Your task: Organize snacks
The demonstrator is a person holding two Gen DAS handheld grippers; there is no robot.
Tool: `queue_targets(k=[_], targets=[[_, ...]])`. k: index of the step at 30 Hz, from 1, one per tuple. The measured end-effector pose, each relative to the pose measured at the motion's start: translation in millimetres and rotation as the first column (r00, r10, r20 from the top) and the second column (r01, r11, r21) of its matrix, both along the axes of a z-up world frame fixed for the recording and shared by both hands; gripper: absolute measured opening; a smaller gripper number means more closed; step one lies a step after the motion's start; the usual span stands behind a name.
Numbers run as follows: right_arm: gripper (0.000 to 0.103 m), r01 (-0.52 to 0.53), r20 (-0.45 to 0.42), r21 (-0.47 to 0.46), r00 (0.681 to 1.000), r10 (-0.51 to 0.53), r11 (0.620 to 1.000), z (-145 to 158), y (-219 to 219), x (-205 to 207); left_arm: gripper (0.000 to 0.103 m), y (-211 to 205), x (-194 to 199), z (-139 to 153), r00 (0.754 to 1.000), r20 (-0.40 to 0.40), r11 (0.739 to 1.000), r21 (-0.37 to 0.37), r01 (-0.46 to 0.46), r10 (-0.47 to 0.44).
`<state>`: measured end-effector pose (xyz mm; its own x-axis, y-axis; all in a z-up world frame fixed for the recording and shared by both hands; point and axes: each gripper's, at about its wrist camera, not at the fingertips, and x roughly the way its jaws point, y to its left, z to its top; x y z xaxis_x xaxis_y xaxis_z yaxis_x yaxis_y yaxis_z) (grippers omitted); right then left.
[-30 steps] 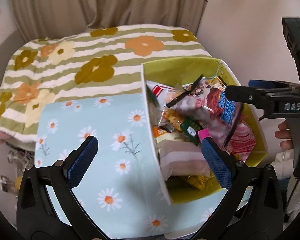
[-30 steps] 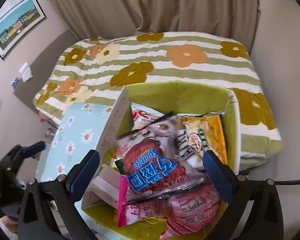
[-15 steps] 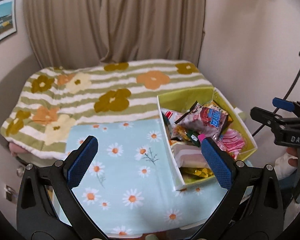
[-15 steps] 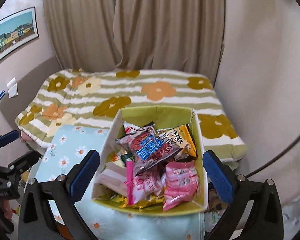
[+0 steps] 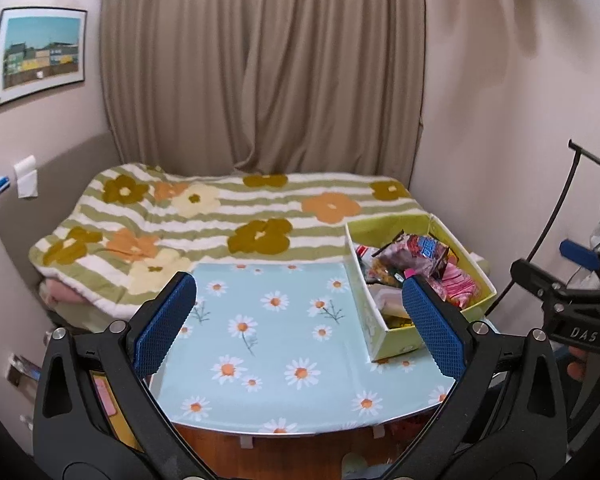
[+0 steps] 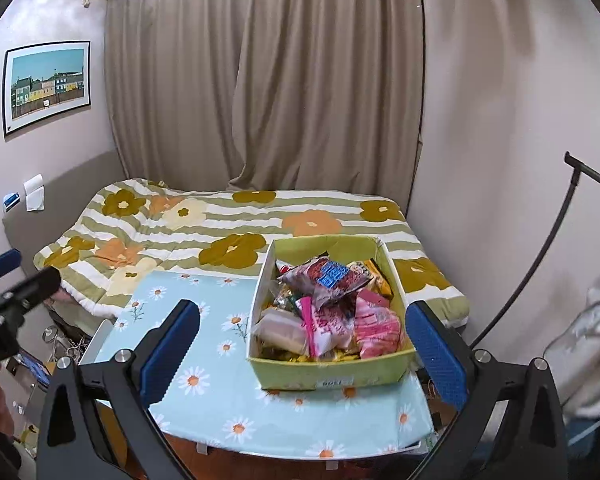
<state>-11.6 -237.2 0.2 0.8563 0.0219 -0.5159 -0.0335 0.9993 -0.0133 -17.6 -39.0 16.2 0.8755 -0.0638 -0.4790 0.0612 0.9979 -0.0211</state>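
We're holding both grippers back from the table (image 5: 284, 408), well above it, w/ nothing in either one. Left gripper (image 5: 296, 328) is sitting w/ its blue pads (image 5: 164, 320) spread wide apart, empty, looking down over the daisy-print cloth (image 5: 268, 344). Right gripper (image 6: 300, 352) is also sitting wide open & empty, its pads (image 6: 436, 352) framing the box from the near side w/o touching it.

The snacks are sitting in the yellow-green box (image 6: 332, 376), which is resting on the right part of the table, on the cloth. In the left view the box (image 5: 392, 340) is showing at the table's far right corner area. Inside, packets are piling loosely above the rim: a red & blue bag (image 6: 328, 276) is lying on top toward the back, pink packets (image 6: 376, 324) are lying at front right, a pale wrapped pack (image 6: 280, 332) at front left, an orange-edged bag (image 6: 376, 276) along the right wall.

Behind the table, the bed w/ a striped flower blanket (image 6: 228, 224) is running to the beige curtain (image 6: 268, 80). A framed picture (image 6: 46, 84) is hanging on the left wall. In the left view we're seeing the right gripper (image 5: 572, 308) off at the right edge, apart from the box.
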Motion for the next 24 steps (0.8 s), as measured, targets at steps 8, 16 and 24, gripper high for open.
queue_targets(k=[8,16,24], targets=[[0.102,0.007,0.031,0.012,0.999,-0.008,1.0,0,13,-16,0.102,12,-21,-6,1.0,0.012,1.0,0.013,-0.021,0.021],[0.102,0.034,0.046,0.027,0.998,-0.035,0.999,0,12,-16,0.102,12,-19,-6,1.0,0.026,1.0,0.008,0.004,-0.004],[0.102,0.038,0.045,0.03,0.998,-0.039,0.999,0,13,-14,0.102,12,-17,-7,1.0,0.027,1.0,0.007,0.011,-0.012]])
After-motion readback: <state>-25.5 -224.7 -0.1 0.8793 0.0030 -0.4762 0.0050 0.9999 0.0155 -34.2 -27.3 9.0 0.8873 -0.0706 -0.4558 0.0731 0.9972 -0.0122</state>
